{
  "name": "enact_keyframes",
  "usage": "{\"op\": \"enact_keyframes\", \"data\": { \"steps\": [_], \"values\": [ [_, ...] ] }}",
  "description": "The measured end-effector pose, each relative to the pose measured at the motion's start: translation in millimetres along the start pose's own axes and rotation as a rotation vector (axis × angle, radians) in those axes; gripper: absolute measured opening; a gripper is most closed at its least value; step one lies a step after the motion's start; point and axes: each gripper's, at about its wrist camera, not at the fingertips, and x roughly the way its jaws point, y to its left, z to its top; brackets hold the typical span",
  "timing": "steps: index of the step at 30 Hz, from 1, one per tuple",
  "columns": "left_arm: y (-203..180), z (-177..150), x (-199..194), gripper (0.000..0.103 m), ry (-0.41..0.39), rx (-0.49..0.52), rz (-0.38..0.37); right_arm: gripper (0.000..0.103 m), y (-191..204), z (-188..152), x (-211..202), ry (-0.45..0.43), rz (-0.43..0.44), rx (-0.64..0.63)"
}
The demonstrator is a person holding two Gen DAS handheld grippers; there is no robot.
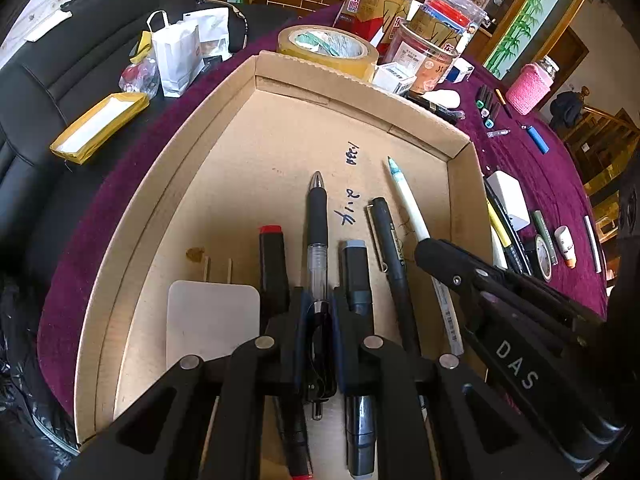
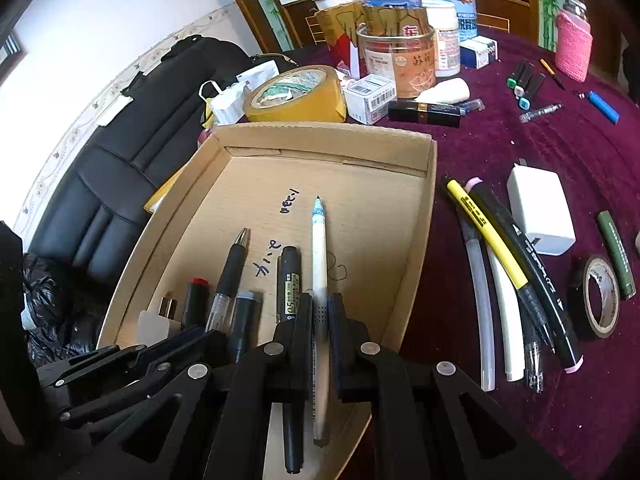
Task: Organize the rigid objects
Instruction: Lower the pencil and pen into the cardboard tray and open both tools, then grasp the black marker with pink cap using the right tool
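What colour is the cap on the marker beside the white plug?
Red cap, on a black marker; clearest in the left wrist view.

White pen [image 2: 319,256] between right gripper [image 2: 320,312] fingers [image 2: 303,320]

Left gripper [image 1: 318,316]: angled steeply downward, jaws closed, a pen clamped between them. Right gripper [image 2: 319,312]: just beside it, likewise angled steeply downward, jaws closed, clamping a second pen.

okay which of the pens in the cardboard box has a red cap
The marker with the red cap, lying between the white plug adapter and the clear-barrelled pen. The other pens in the cardboard box have grey, black or silver ends.
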Motion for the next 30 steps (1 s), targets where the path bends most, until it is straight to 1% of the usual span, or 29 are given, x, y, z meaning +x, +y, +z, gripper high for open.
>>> {"op": "enact_keyframes", "data": {
  "steps": [4,7,9,11,12,13,14,15,16,17,18,19,20,22,25,27,28,29,30],
  "values": [
    [0,-3,0,0.012,0.000,0.014,0.007,0.009,4,0,6,0.022,-0.024,-0.022],
    [0,-3,0,0.012,-0.004,0.015,0.005,0.009,4,1,9,0.039,-0.020,-0.030],
    [-1,-4,0,0.012,-0.008,0.032,0.009,0.009,5,2,10,0.049,-0.015,-0.037],
    [-3,-6,-1,0.014,-0.014,0.048,0.014,0.009,4,2,8,0.046,0.006,-0.036],
    [-3,-6,-1,0.016,-0.017,0.052,0.011,0.009,3,2,7,0.046,0.015,-0.034],
    [-3,-7,-1,0.023,-0.019,0.049,0.002,0.010,1,2,5,0.046,0.029,-0.029],
    [-2,-8,-3,0.033,-0.028,0.038,-0.016,0.010,0,1,3,0.043,0.040,-0.028],
    [-2,-8,-3,0.038,-0.036,0.033,-0.025,0.012,-1,0,0,0.035,0.056,-0.026],
    [-2,-10,-5,0.047,-0.049,0.031,-0.026,0.013,-3,-1,-5,0.024,0.071,-0.024],
    [-3,-11,-7,0.052,-0.060,0.028,-0.025,0.021,-6,-2,-11,0.009,0.088,-0.019],
    [-4,-12,-11,0.055,-0.074,0.028,-0.028,0.032,-8,-4,-16,-0.005,0.097,-0.013],
    [-6,-13,-14,0.058,-0.085,0.032,-0.033,0.037,-11,-6,-22,-0.020,0.105,-0.005],
    [-9,-15,-19,0.058,-0.097,0.041,-0.041,0.043,-16,-9,-31,-0.044,0.121,0.002],
    [-15,-18,-27,0.060,-0.115,0.051,-0.050,0.045,-22,-15,-49,-0.084,0.153,-0.003],
    [-27,-23,-40,0.061,-0.145,0.059,-0.066,0.055,-32,-27,-75,-0.160,0.154,-0.031],
    [-38,-27,-50,0.065,-0.168,0.067,-0.079,0.062,-41,-38,-98,-0.217,0.178,-0.051],
    [-43,-29,-54,0.068,-0.181,0.072,-0.085,0.064,-47,-45,-110,-0.250,0.182,-0.058],
    [-51,-32,-59,0.071,-0.198,0.081,-0.094,0.065,-51,-51,-119,-0.273,0.173,-0.061],
    [-57,-34,-62,0.072,-0.207,0.087,-0.101,0.068,-55,-55,-127,-0.293,0.162,-0.067]
  ]
}}
